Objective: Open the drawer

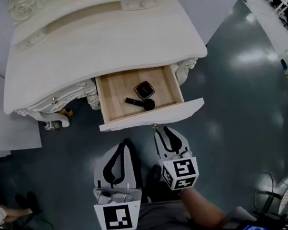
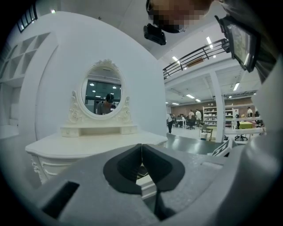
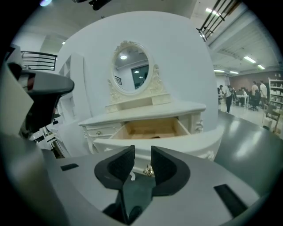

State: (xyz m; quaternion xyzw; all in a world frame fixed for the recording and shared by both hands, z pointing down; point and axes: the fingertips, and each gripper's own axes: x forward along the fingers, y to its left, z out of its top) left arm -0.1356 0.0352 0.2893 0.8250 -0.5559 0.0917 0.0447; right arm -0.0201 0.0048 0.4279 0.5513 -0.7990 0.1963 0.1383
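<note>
The white dressing table [image 1: 97, 44] has its middle drawer [image 1: 114, 97] pulled out, wooden inside, with a black square compact [image 1: 144, 90] and a black stick-shaped item [image 1: 138, 102] in it. The drawer's small gold knob [image 1: 155, 126] sits on its white front panel [image 3: 177, 148]. My right gripper [image 1: 164, 130] hovers just in front of that knob [image 3: 149, 171] with its jaws open and nothing between the pads. My left gripper [image 1: 126, 142] hangs to the left of it, jaws shut and empty [image 2: 142, 148]. An oval mirror [image 2: 104, 92] stands on the table top.
A closed side drawer with a gold knob [image 1: 54, 100] is left of the open one. Workbenches [image 1: 287, 38] line the right side of the dark floor. A person's arm [image 1: 1, 214] and cables lie at the lower left. My own legs are below the grippers.
</note>
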